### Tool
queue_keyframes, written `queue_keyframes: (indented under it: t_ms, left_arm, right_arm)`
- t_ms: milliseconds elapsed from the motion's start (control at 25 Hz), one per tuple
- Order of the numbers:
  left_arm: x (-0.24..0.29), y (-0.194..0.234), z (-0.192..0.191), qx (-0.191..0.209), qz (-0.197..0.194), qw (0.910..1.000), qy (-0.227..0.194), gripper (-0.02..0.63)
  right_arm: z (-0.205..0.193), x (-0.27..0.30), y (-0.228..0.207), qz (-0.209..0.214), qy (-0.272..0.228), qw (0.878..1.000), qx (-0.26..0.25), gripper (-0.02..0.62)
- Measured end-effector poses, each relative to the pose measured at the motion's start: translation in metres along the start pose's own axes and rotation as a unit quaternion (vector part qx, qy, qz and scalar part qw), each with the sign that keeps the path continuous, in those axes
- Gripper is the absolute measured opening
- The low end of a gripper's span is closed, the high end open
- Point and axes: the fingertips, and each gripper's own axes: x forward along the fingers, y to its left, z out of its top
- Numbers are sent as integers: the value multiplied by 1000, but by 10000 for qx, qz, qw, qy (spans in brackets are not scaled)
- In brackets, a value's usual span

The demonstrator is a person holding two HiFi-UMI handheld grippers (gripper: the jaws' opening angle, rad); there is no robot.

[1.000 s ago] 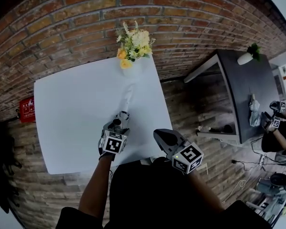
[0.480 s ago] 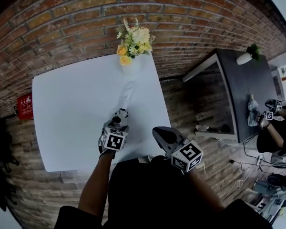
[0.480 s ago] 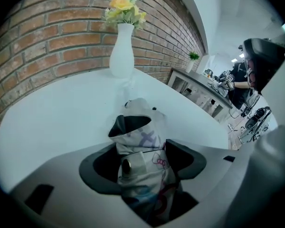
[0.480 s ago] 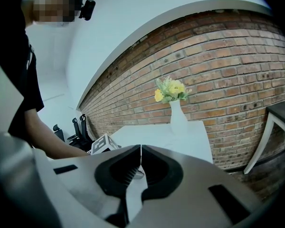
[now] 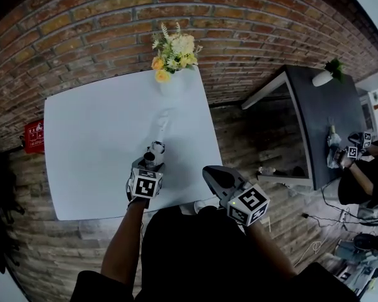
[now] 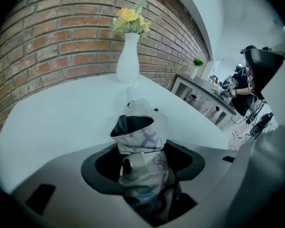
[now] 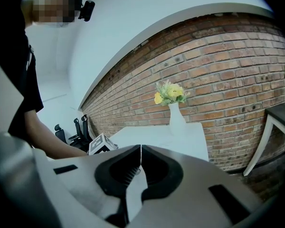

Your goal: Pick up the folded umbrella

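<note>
Closing round the folded umbrella (image 6: 141,127), the left gripper (image 6: 141,147) has just been drawing its jaws in; their tips now meet the patterned fabric on both sides and pinch it lightly, with the bundle filling the space between them; the umbrella lies flat on the white table (image 5: 94,143), its far end pointing toward the vase (image 5: 167,83).

Seen from the head view, the left gripper (image 5: 155,150) sits over the near part of the table, right of its middle, and the umbrella (image 5: 162,126) runs from its jaws away toward the wall; the table's right edge is near the umbrella, while a wide bare stretch of tabletop opens to the left of it; the near edge lies just behind the gripper's marker cube.

The vase with its yellow and white flowers (image 5: 171,50) stands at the far edge, close against the brick wall (image 5: 82,17), well apart from the gripper and in line with the umbrella's far end.

The right gripper (image 5: 209,172) hangs off the table's near right corner, over the brick floor (image 5: 252,137); its own view shows its jaws (image 7: 141,148) pressed together with nothing between them.

Open floor separates the white table from a dark table (image 5: 324,115) at the right, where another person (image 5: 359,175) sits; a red box (image 5: 34,140) rests low by the wall beyond the table's left edge.
</note>
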Motion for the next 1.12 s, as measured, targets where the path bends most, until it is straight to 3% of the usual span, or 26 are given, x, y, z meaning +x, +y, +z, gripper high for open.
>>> queue_keyframes:
  t_ms: [480,1120]
  left_arm:
    - [-36,-20,1,-346,418,9976,-418,273]
    - [-66,-94,-9,-581,932,9911,-759,273]
  right_arm:
    - [-8,-30,1,380,-205,9990,-142,23]
    - [-31,-106,-6,908,-351,9949,-266,23]
